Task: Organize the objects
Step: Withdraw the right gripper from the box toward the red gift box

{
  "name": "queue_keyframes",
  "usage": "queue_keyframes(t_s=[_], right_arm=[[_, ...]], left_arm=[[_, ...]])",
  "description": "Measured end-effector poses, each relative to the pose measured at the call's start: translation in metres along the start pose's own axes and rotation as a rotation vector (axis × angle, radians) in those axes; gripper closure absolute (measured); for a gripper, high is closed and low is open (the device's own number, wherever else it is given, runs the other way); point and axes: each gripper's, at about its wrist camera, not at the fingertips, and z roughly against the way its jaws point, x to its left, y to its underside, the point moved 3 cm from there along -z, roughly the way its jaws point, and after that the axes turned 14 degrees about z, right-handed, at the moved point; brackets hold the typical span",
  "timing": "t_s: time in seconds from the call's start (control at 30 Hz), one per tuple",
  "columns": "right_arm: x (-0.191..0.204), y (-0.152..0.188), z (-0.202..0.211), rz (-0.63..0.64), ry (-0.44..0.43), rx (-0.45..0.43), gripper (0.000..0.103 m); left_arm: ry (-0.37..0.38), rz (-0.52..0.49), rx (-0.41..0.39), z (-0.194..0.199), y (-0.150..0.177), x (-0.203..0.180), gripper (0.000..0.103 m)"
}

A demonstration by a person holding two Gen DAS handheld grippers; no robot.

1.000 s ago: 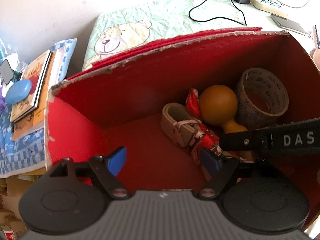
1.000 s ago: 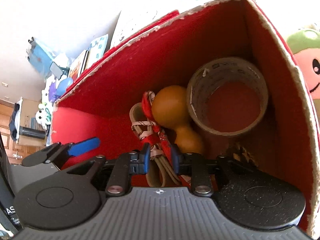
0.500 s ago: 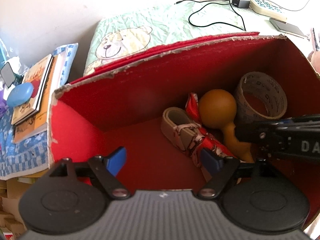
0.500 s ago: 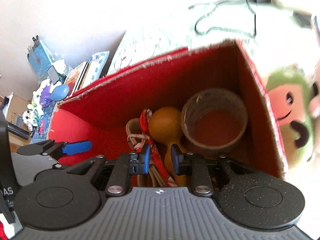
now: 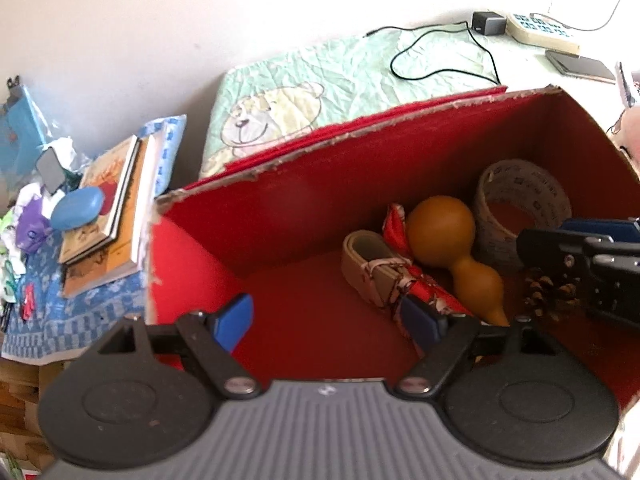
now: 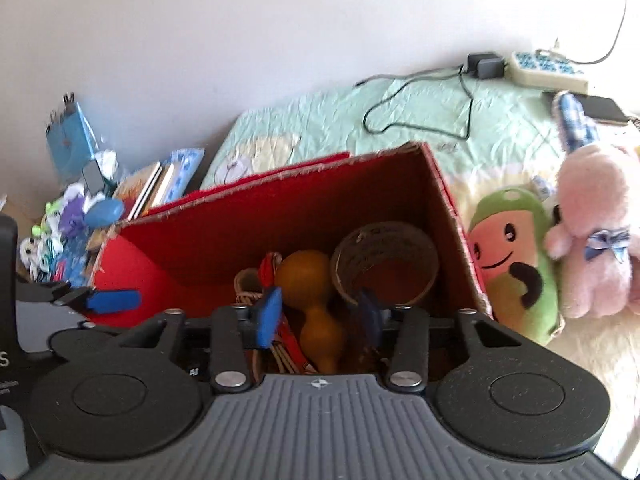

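Open-topped red cardboard box (image 5: 280, 216) with a ragged brown rim, standing on a pale green quilted cover with a bear print (image 5: 280, 100). Inside, toward three o'clock of the box floor in the left wrist view: an orange-brown gourd-shaped wooden object (image 5: 456, 248) lying on its side, a beige strap loop (image 5: 368, 264) tied with a red patterned cloth (image 5: 424, 300) touching it at nine o'clock, and a wide roll of printed tape (image 5: 520, 204) standing on edge at two o'clock of the gourd. Small brown pine cone (image 5: 548, 296) at five o'clock of the roll, next to the gourd's narrow end.

Left gripper (image 5: 328, 320) hanging over the near edge of the box, blue pads wide apart, nothing between them. Right gripper (image 6: 320, 314) above the box's near side, its jaws just opened and holding nothing, gourd and tape roll seen beyond the gap.

Outside the box, at three o'clock in the right wrist view: a green and pink plush toy with a smiling face (image 6: 512, 272) against the box wall, and a pink plush rabbit with a blue bow (image 6: 596, 232) beside it. At nine o'clock of the box, a stack of books (image 5: 108, 216) with a blue oval case (image 5: 78, 208) on top. At one o'clock, a black cable (image 5: 440, 56) and a charger (image 5: 488, 23).
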Motion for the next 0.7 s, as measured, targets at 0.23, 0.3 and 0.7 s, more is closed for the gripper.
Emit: queue_keyframes(t_s=[0.23, 0.3, 0.7], right_arm=[[0.006, 0.008, 0.022, 0.002, 0.004, -0.066, 0.048], [0.009, 0.010, 0.028, 0.008, 0.004, -0.077, 0.048], [0.020, 0.021, 0.056, 0.025, -0.041, -0.078, 0.048]], left_arm=[[-0.032, 0.012, -0.022, 0.022, 0.009, -0.001, 0.020], [-0.046, 0.013, -0.033, 0.029, 0.013, -0.001, 0.020], [-0.096, 0.060, -0.063, 0.067, 0.034, 0.005, 0.020]])
